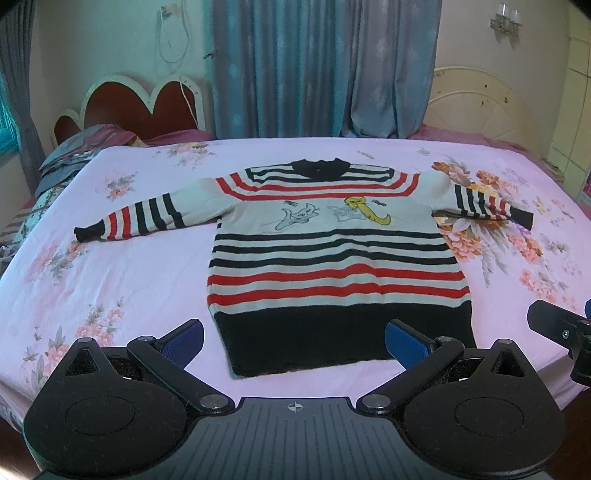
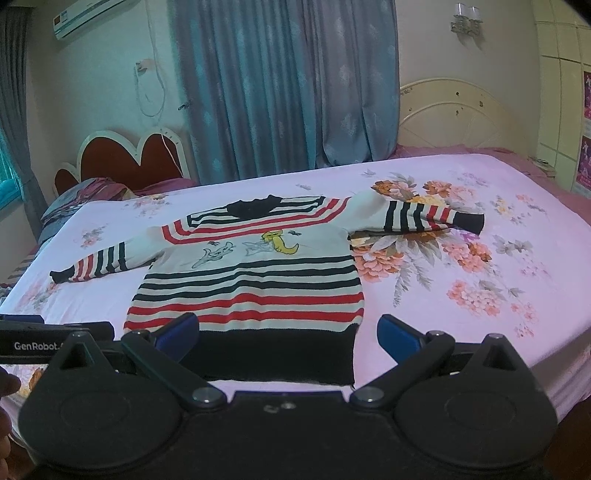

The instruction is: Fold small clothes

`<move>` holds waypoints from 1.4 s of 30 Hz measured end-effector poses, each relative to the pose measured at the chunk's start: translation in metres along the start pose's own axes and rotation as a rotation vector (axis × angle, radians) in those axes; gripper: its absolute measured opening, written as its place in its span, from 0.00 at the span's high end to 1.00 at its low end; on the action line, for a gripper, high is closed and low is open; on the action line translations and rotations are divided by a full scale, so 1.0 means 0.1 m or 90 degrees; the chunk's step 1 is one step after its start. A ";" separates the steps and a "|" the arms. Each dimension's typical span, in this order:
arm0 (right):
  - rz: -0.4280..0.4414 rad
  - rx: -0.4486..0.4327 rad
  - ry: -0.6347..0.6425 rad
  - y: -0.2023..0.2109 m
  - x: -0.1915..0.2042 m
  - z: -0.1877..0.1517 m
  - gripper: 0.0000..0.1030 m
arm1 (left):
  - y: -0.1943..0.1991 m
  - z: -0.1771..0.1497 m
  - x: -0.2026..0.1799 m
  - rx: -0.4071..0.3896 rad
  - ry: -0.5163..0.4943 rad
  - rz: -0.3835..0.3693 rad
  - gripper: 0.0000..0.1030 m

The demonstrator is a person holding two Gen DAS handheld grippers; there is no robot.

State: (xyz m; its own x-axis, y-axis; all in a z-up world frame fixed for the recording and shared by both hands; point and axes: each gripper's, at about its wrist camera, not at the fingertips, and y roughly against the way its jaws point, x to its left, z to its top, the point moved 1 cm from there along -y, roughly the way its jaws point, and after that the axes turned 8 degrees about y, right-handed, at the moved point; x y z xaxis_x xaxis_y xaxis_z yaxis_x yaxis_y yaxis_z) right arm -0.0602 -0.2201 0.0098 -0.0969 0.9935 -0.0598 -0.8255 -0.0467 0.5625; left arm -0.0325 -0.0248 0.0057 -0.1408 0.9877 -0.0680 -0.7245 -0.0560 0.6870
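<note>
Item: striped sweater (image 1: 332, 254), spread flat, front up, sleeves out, on the bed (image 1: 140, 280), ready for folding; left gripper (image 1: 293, 341) and right gripper (image 2: 286, 338) hover by its hem, fingers wide, holding nothing.

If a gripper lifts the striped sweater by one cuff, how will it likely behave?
The striped sweater is soft knit lying flat, so it would likely drape limply. Its sleeves are spread wide, so the body probably drags across the floral bedsheet. Both grippers are open, touching nothing.

Pink floral bedsheet (image 1: 147, 280), blue curtain (image 1: 317, 66), heart-shaped headboard (image 1: 147, 103), wall air conditioner (image 2: 88, 18)
</note>
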 end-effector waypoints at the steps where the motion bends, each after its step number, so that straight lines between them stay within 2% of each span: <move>1: -0.002 0.000 0.001 0.00 0.00 0.00 0.01 | 0.00 0.00 0.00 0.000 -0.001 0.000 0.00; 42: -0.003 0.001 -0.006 -0.07 0.00 -0.01 0.01 | -0.09 0.02 0.05 0.002 0.011 0.004 0.00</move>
State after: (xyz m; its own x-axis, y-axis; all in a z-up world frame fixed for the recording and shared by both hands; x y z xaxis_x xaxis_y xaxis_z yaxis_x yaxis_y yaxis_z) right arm -0.0555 -0.2202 0.0051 -0.0872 0.9947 -0.0547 -0.8248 -0.0413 0.5638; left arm -0.0252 -0.0187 0.0003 -0.1567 0.9847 -0.0764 -0.7214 -0.0613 0.6898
